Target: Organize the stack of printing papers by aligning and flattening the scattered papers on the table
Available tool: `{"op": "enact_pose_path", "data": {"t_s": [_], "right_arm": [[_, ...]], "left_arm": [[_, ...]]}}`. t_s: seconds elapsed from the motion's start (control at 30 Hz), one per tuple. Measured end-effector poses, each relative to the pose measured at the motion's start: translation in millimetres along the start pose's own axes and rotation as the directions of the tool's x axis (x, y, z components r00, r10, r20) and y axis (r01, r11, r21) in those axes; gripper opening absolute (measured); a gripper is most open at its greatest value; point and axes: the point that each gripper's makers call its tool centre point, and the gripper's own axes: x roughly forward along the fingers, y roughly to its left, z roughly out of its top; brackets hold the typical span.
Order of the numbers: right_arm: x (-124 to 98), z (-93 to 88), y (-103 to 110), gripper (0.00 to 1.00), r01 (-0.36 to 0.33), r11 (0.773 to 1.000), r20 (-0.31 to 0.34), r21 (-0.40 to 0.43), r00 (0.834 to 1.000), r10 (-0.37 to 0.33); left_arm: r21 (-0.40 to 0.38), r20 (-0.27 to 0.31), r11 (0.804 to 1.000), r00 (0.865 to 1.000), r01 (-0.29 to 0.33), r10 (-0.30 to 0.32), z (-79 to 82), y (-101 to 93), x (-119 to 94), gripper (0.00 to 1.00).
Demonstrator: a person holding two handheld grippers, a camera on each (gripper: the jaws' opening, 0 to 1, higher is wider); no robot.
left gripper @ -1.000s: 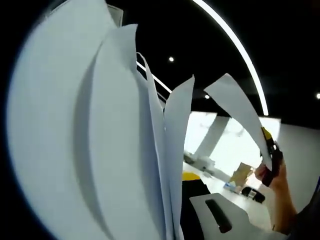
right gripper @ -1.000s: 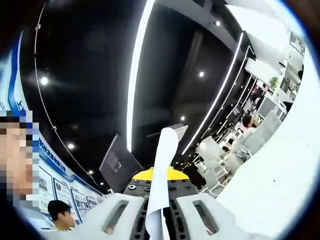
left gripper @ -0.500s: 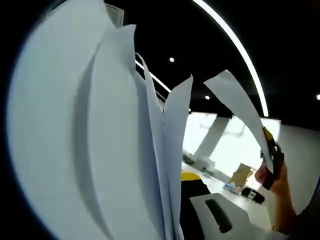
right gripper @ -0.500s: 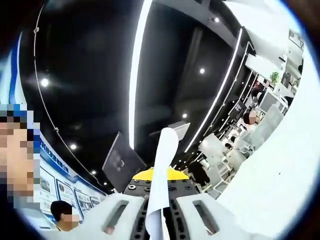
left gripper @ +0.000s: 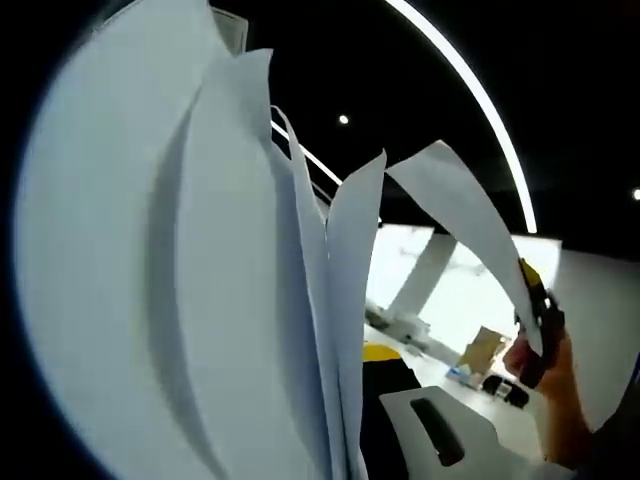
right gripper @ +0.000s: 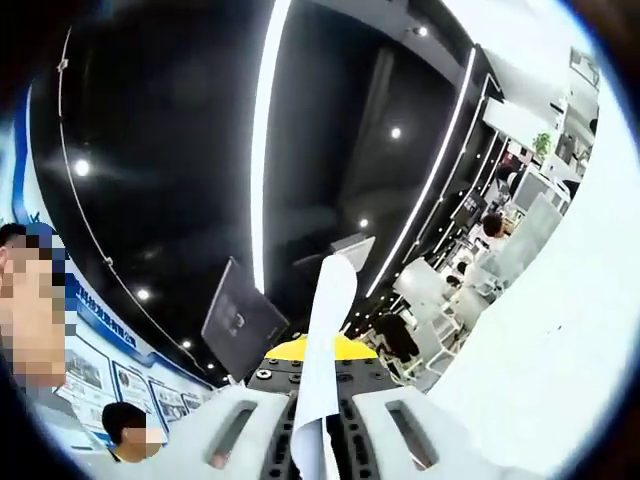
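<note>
The left gripper (left gripper: 350,470) pinches a fanned sheaf of printing papers (left gripper: 200,300) rising between its jaws; the right gripper (right gripper: 322,450) clamps one sheet edge (right gripper: 325,350). Uneven pulling could tear or spill loose sheets.

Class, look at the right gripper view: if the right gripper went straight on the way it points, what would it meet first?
Nothing solid nearby, as far as the view shows. The right gripper is shut on a sheet of paper, and beyond that stands open space up to the dark ceiling; depth is unclear.
</note>
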Motion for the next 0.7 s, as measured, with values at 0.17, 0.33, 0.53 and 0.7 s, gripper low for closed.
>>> {"op": "enact_pose_path", "data": {"t_s": [0.17,0.33,0.53,0.7], "right_arm": [[-1.4,-2.5,-1.3,0.0,0.009,1.0,-0.008,0.012,1.0,-0.008],[33.8,-77.9,13.3,0.0,0.022,1.0,-0.035,0.022,0.999,-0.021],[34.0,-89.9,14.8,0.0,0.039,0.999,-0.043,0.031,0.998,-0.037],[33.3,-97.4,7.6,0.0,0.058,0.998,-0.051,0.027,0.997,-0.057]], "left_arm": [[0.0,0.0,1.0,1.0,0.0,0.0,-0.2,-0.5,-0.1,0.07],[-0.001,0.0,1.0,1.0,0.0,0.0,-0.4,-0.6,-0.1,0.07],[0.0,0.0,1.0,1.0,0.0,0.0,-0.6,-0.7,-0.1,0.07],[-0.001,0.0,1.0,1.0,0.001,-0.001,-0.6,-0.7,0.1,0.07]]}}
